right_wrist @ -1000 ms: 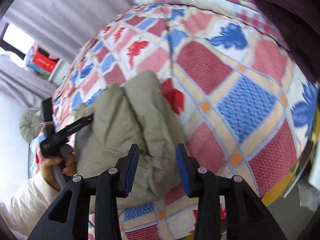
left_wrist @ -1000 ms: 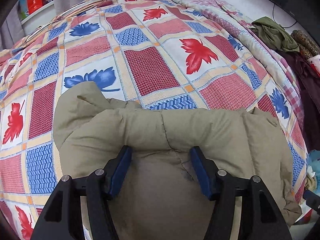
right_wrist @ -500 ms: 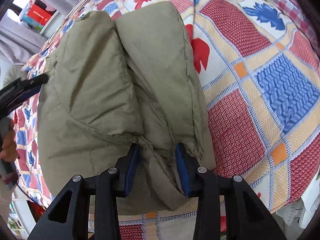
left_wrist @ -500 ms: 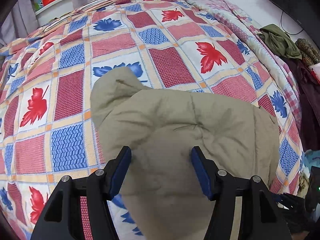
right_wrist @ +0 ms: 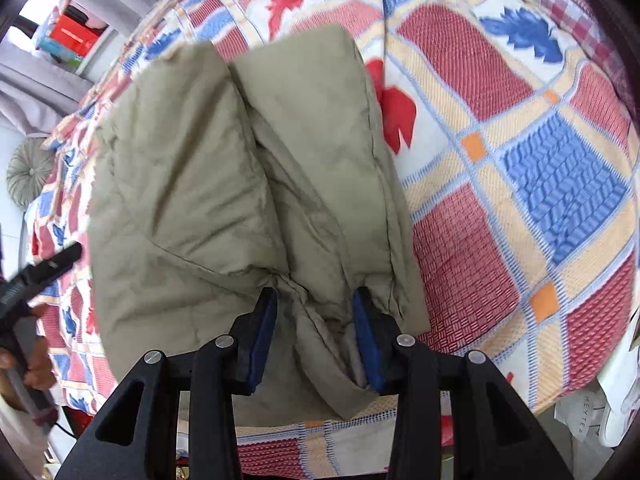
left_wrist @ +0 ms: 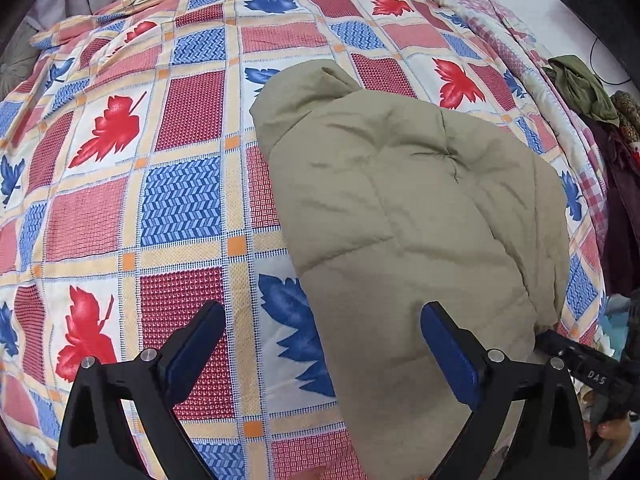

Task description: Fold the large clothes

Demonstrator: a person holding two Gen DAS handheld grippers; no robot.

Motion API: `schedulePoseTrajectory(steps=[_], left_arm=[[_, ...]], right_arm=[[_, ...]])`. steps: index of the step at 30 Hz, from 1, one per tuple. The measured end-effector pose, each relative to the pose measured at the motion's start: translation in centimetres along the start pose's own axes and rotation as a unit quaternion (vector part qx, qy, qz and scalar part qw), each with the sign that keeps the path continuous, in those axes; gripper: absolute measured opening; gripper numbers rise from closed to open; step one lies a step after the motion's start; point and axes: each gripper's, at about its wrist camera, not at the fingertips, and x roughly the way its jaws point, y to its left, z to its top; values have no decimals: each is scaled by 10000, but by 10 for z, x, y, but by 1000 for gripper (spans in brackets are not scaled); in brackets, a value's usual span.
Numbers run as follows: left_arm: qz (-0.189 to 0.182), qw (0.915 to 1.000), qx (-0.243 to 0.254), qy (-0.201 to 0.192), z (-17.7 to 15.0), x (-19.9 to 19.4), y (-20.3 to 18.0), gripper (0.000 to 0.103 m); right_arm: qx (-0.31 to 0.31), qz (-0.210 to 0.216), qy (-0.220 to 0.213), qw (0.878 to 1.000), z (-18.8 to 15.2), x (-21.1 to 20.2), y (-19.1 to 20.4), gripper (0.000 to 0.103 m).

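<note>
The folded khaki padded jacket (left_wrist: 416, 216) lies on the patterned bedspread (left_wrist: 180, 200), near the bed's edge. The left gripper (left_wrist: 324, 344) is spread wide and holds nothing, its right finger over the jacket's near part. The right gripper (right_wrist: 314, 328) pinches a bunched fold at the jacket's near edge between its blue pads (right_wrist: 366, 340).
</note>
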Motion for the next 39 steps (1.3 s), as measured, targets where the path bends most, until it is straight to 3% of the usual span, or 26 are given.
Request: schedulePoseTrajectory(steps=[1,2,4,9,13,20,24,25,30,34,39], left_arm=[[-11,10000,-16,12,-2,1,0,99],[-26,10000,-36,23,-3,2,0,99],[-54,9999,-97,50,-5,3,1,99],[-107,9995,-259,132,-7,7,4,99],[-104,9994,-287,141,-8,10,6,99],[-265,9990,-349,121,-8,16,10,99],[-395,9984,-401,109,-8,17,13,99],[-470,9979,-431,108,-8,18,14,99],[-956,9935,-607,149,-8,23,23,99],[-1724,9815,-775,314,-9,34,30,99],[-2276,9681,-892,560,-8,52,30,99]], right_arm=[[-54,18,-98,9999,4,-8,2,45],[-96,15,-167,9998,5,-13,1,56],[-170,8,-280,9995,16,-23,2,67],[-321,-44,-262,9991,31,-25,3,67],[-269,109,-209,9994,37,-22,-11,80],[-132,372,-227,9990,55,-12,-23,81],[-70,471,-160,9987,60,-5,-29,99],[-62,505,-172,9986,61,-3,-31,103],[199,873,-127,9959,67,8,-44,103],[491,1420,77,9886,73,24,-58,103],[680,1721,401,9819,84,49,-65,103]])
